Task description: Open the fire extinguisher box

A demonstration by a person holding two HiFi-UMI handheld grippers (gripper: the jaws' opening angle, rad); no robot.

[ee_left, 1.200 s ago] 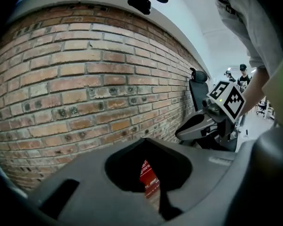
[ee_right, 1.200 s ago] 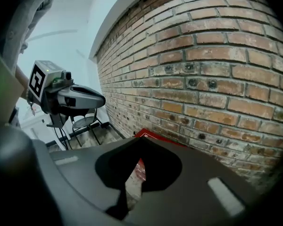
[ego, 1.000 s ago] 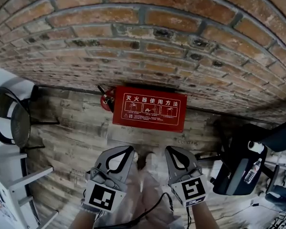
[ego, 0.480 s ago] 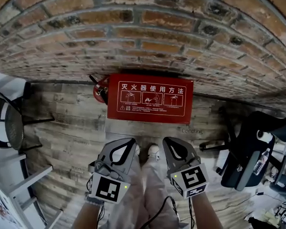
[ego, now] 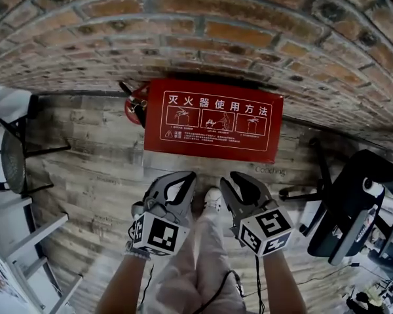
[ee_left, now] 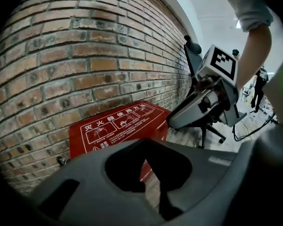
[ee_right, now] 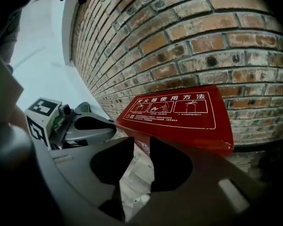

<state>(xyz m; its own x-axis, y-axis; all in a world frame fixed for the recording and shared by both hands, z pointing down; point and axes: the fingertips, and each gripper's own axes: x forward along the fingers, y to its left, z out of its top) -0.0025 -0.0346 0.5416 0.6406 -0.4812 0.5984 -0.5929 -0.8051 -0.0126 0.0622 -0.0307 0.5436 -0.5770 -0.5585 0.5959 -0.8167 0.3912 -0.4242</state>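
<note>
Resting beyond left tongs [ego: 185, 175] and right tongs [ego: 230, 176]: fire extinguisher box [ego: 211, 120].

The red fire extinguisher box [ego: 213, 120] now looms larger in the head view and sits higher in the centre of the frame, its white lettering bigger. The left gripper [ego: 187, 175] and right gripper [ego: 236, 176] have climbed from the bottom edge toward mid-frame, and their tips are now close beneath the box's lower edge. The right gripper's jaws have just been opening, and only bare floor shows between them.
</note>
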